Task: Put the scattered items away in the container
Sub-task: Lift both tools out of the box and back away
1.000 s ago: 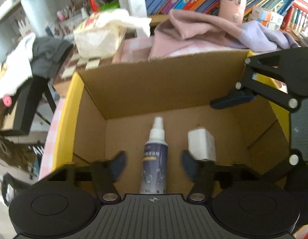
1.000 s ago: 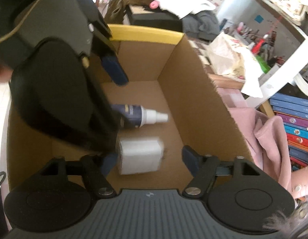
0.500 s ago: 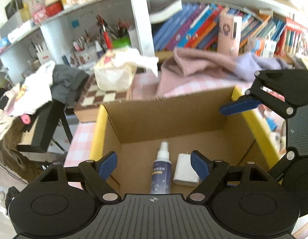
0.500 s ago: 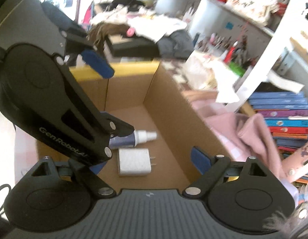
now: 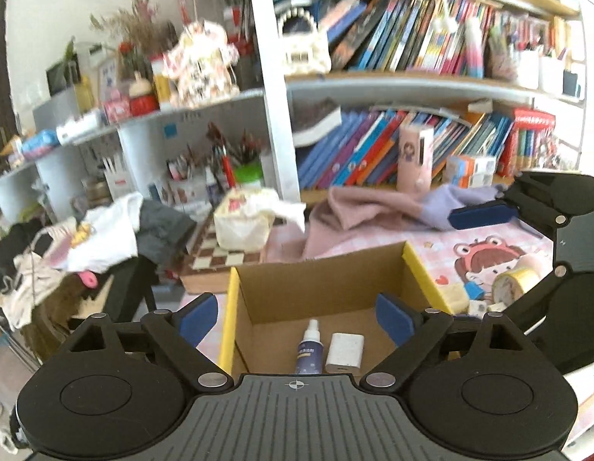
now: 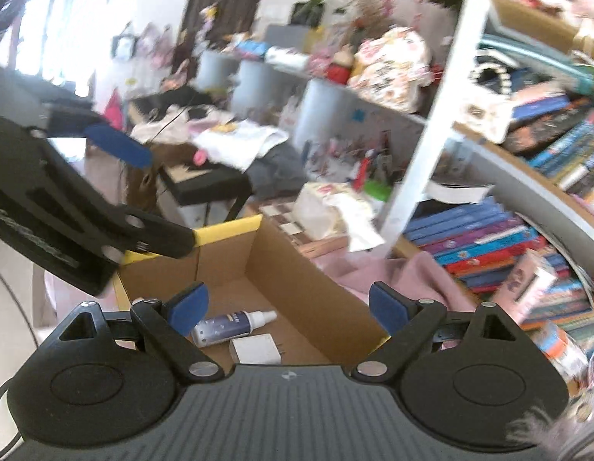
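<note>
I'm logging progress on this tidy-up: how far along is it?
Done: the spray bottle and white charger lie in the cardboard box. In hand: nothing; the left claw and right claw are open and empty. Left: the tape roll and small bits beside the box.

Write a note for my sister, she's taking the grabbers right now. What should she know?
Left gripper: jaws open, holding nothing, above the cardboard box.
Right gripper: jaws open, holding nothing, also over the box.
Done: spray bottle and white charger lie side by side on the box floor.
Left: small items remain on the pink mat to the right of the box, including a yellow tape roll and a small yellow block.
</note>
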The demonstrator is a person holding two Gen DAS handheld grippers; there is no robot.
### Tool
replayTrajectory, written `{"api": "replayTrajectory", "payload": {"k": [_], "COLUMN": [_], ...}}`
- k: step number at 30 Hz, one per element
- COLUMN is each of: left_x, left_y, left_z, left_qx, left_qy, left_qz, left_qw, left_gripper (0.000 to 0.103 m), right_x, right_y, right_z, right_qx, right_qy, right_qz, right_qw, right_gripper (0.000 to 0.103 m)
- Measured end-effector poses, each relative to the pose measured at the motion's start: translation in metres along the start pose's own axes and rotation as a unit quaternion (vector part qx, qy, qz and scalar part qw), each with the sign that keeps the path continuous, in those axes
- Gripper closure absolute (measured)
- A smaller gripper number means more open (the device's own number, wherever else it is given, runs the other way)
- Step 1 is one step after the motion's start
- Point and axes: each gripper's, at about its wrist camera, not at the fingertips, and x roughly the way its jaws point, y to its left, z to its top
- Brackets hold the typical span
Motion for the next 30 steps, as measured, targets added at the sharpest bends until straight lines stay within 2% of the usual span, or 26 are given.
{"api": "replayTrajectory", "payload": {"k": [6, 16, 22, 30], "left_x": [-0.043, -0.088, -0.108, -0.117], "left_y": [-0.001, -0.006, -0.017, -0.038], "left_z": [-0.017, -0.057, -0.080, -0.109], "left_qx": [-0.020, -0.029, -0.045, -0.058], "left_qy": [-0.026, -0.016, -0.012, -0.008], "left_qz": [0.002, 0.005, 0.004, 0.030], "left_qw": [0.9995, 0.9995, 0.9989, 0.9978], "left_gripper": [0.011, 0.011, 0.011, 0.011], "right_x": [-0.050, -0.120, -0.143, -0.163], "right_y": [0.010, 0.037, 0.052, 0.081], "right_z": [-0.016, -0.055, -0.074, -0.104], "right_qx": [0.048, 0.087, 0.148, 0.190], "right_qy": [-0.007, -0.008, -0.002, 0.002], "right_qz": [-0.026, -0.099, -0.142, -0.210], "right_qw": [0.998, 0.991, 0.979, 0.959], "right_gripper": [0.014, 0.014, 0.014, 0.014]}}
